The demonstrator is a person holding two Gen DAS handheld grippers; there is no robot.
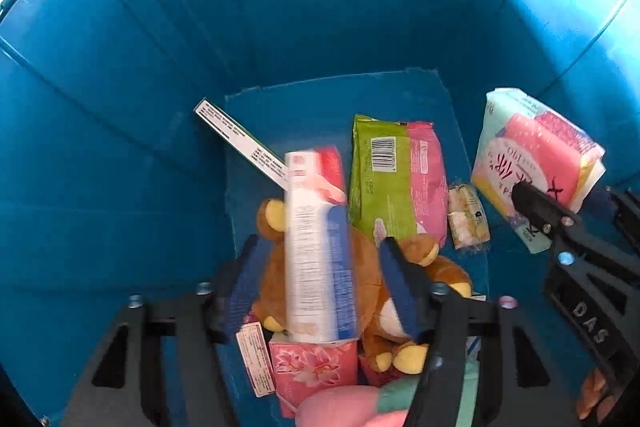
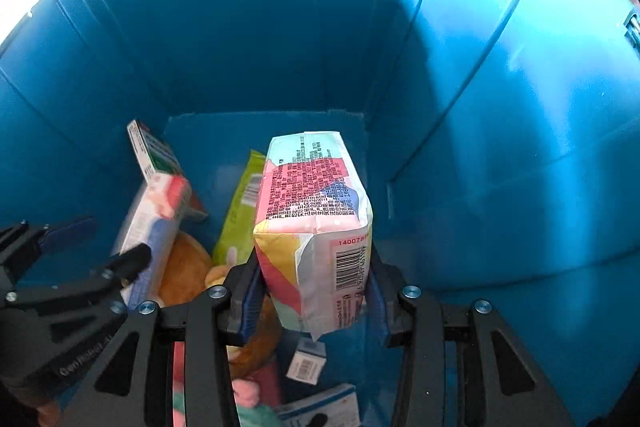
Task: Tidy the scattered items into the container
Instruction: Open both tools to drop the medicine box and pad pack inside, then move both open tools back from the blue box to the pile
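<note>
Inside the blue bin (image 2: 500, 131), right gripper (image 2: 316, 291) clamped on a pastel tissue pack (image 2: 316, 227), barcode end nearest. Left gripper (image 1: 320, 267) parted, pads clear of a blurred white-and-blue box (image 1: 316, 247) between them, above a brown plush toy (image 1: 400, 307).

We see deep blue bin walls (image 1: 280, 7) all round. Between the left claw's (image 1: 320, 275) dark blue pads (image 1: 244, 279) blurs a white, red and blue carton (image 1: 316, 247), above a brown and yellow plush toy (image 1: 416, 259). Beyond it lies a green and pink packet (image 1: 396, 179). The right claw (image 2: 316, 291) grips a pastel pink, yellow and mint tissue pack (image 2: 312, 227).
</note>
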